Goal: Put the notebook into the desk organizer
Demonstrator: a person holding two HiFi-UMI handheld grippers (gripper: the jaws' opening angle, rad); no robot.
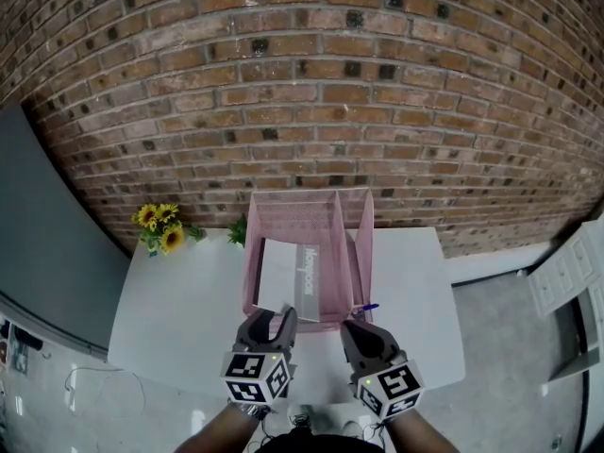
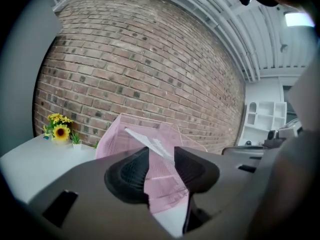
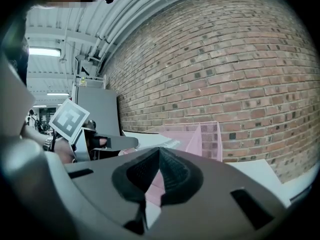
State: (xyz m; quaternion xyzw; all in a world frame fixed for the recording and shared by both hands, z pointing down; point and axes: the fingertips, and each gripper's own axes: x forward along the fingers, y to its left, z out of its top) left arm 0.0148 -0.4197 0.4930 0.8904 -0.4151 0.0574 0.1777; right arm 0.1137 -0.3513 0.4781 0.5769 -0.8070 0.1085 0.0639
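My left claw stands with its jaws apart, gripping nothing, at the front rim of the pink desk organizer in mid-frame, where the notebook already lies inside. My right claw is closed and empty. If a jaw snags the mesh as I back off, I reckon the organizer could slide across the surface and spill it.
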